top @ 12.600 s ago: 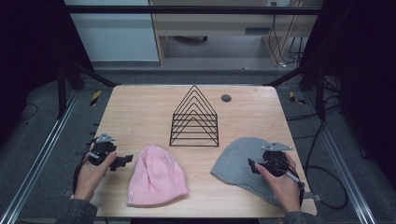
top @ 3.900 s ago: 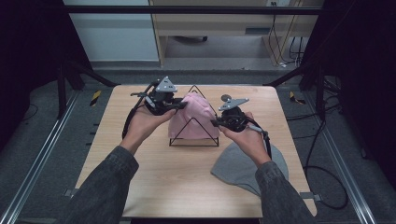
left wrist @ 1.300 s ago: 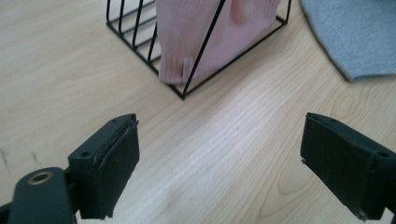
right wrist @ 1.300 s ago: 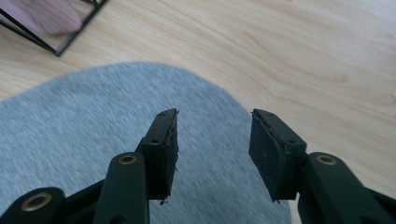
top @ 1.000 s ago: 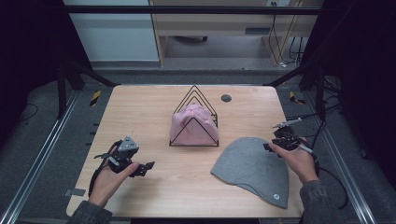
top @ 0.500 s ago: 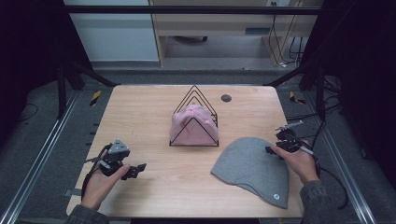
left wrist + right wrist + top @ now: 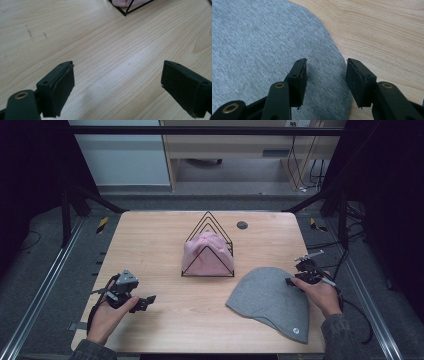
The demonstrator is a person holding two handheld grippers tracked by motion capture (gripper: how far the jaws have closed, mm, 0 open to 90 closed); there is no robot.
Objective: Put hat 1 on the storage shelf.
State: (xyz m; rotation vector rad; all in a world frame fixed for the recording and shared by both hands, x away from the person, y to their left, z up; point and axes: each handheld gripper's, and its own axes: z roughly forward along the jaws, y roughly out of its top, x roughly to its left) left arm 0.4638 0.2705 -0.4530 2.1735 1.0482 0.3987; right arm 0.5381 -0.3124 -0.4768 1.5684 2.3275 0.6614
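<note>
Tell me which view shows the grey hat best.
The high view: the whole grey hat lies flat on the table, its outline complete, right of the wire rack. The right gripper view gives a close patch of its knit and one curved edge between the open right tongs. The left gripper view faces bare wood.

Pink hat (image 7: 207, 254) partly behind wire rack (image 7: 208, 245)

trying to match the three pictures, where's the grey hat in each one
High view: grey hat lies flat at lower right, by the right gripper.
Left gripper view: not in it.
Right gripper view: grey hat covers the left, its edge between the open jaws.
Shared landmark: the wooden table.
</note>
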